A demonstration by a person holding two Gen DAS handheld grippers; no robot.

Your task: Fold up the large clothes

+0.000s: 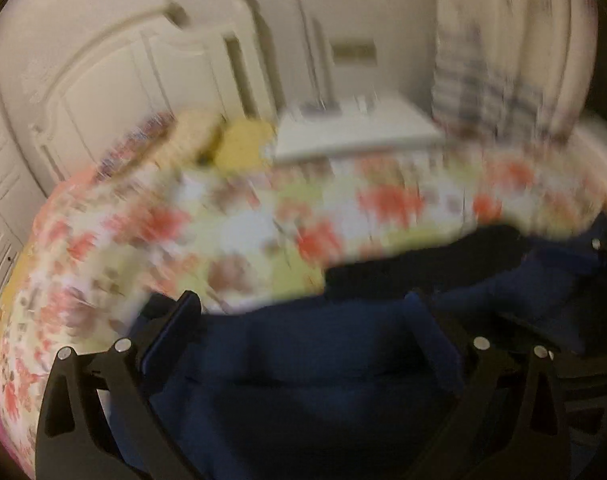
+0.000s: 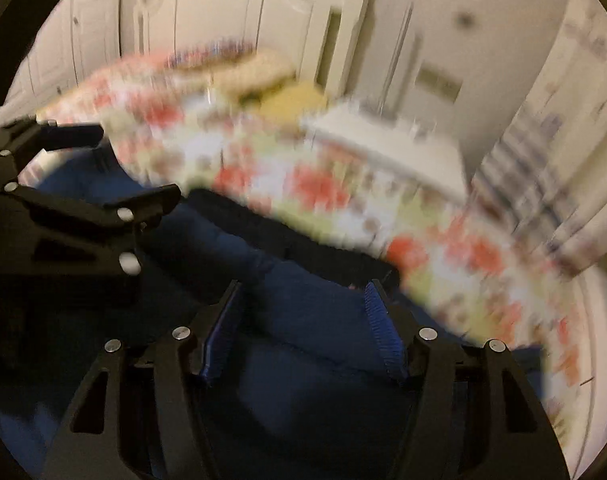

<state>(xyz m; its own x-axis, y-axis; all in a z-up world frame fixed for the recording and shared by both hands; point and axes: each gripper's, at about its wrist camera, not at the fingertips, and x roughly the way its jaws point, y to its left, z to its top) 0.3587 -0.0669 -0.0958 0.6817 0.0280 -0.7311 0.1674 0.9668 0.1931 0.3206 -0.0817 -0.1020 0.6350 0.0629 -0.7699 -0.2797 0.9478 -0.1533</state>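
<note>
The navy garment lies across the floral bedspread, its long axis running lower right to upper left. The left gripper and right gripper are both spread, gripping nothing.

Matt navy cloth garment (soft-looking) on floral cotton bedspread.

Each fisheye camera sits behind its own gripper fingers and looks forward and downward, close above the navy garment on the floral bedspread. The right wrist view is rolled relative to the bedspread. Both views share the garment, the bedspread, and beyond it the white table. The left gripper appears in the right view.
</note>
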